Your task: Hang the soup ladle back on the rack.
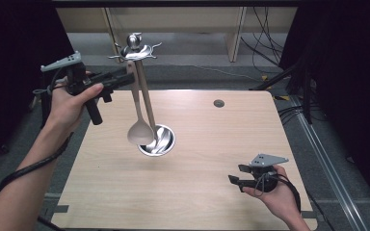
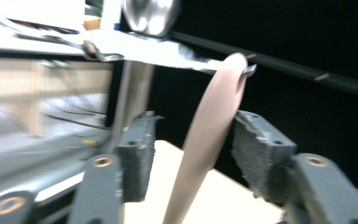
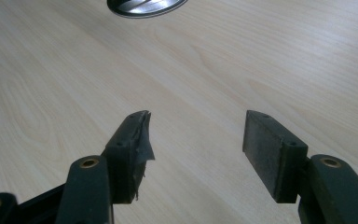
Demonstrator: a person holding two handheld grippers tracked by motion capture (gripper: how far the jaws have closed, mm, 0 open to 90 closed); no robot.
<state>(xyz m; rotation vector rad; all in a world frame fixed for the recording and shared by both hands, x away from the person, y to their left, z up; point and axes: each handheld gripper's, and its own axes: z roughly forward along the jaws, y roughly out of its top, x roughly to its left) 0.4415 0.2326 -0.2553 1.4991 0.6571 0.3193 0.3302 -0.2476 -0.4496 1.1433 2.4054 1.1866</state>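
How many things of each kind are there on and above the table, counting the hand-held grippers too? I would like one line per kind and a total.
Hand-held grippers: 2, the left gripper and the right gripper
Metal utensil stands: 1, the stand
Beige spoons hanging on the stand: 1, the spoon
Total: 4

A lab or recording workspace: a bare wood-grain counter (image 1: pixel 212 144) stands alone on grey floor, black curtains (image 1: pixel 14 57) hang at the frame's left and right, and loose cables (image 1: pixel 265 38) trail over the floor at upper right.
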